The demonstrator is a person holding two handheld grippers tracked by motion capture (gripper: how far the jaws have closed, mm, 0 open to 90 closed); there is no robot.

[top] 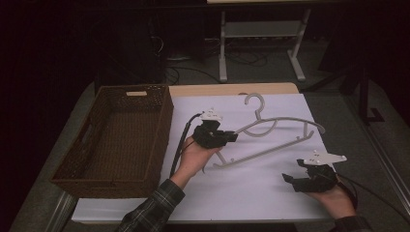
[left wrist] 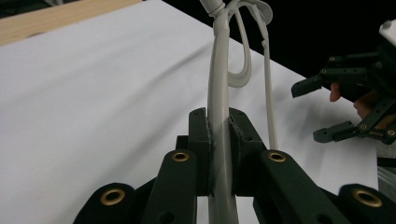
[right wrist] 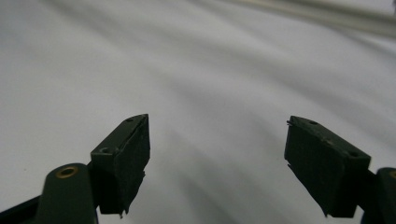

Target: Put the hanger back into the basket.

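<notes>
Hanger [top: 270, 133], clamped in left hand-held gripper [top: 231, 137]

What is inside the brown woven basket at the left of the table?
The basket looks empty: its woven floor and far walls show, with no item on them. The near wall hides the strip of floor just behind it, and the picture is dark.
</notes>
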